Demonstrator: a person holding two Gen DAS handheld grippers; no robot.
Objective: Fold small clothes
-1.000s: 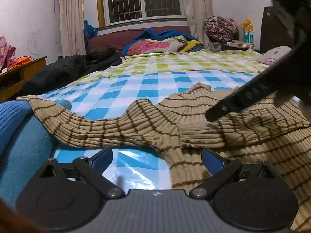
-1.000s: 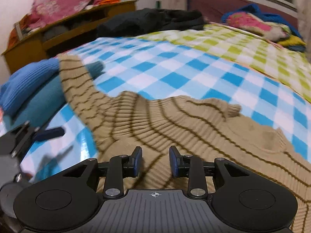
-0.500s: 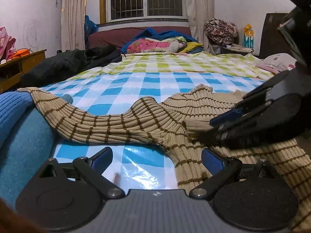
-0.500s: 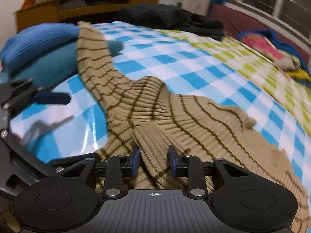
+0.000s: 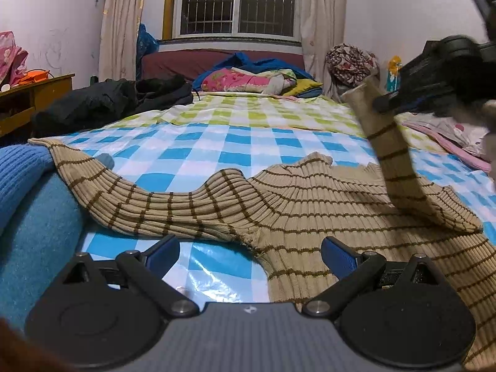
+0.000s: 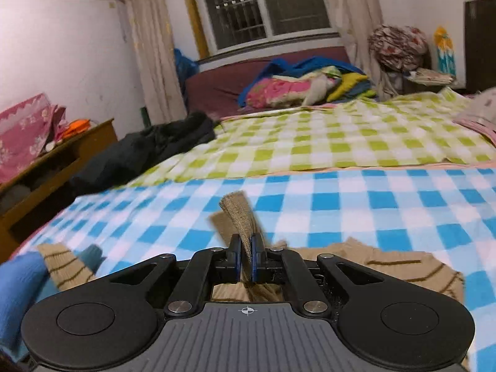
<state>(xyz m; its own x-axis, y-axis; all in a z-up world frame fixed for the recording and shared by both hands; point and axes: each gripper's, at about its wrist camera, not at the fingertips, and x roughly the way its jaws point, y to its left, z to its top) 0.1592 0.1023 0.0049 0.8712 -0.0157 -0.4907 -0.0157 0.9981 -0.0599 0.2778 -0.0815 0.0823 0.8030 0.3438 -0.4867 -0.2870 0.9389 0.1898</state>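
Note:
A tan ribbed sweater with brown stripes (image 5: 310, 198) lies on the blue checked sheet (image 5: 217, 145). Its left sleeve (image 5: 93, 179) drapes over a blue knit pile. My left gripper (image 5: 249, 255) is open and empty, low over the sheet beside the sweater's underarm. My right gripper (image 6: 245, 255) is shut on the cuff of the other sleeve (image 6: 240, 217) and holds it up above the sweater. In the left wrist view that gripper (image 5: 384, 102) shows at upper right with the sleeve (image 5: 390, 152) hanging from it.
Blue knit clothes (image 5: 28, 204) are piled at the left edge. A black jacket (image 5: 102, 102) lies further back, and coloured bedding (image 5: 254, 77) lies by the headboard. A green checked sheet (image 6: 341, 136) covers the far bed. A wooden shelf (image 6: 55, 161) stands at left.
My right gripper closed on the sleeve cuff and lifted it up off the sweater. The left gripper stayed open in about the same place.

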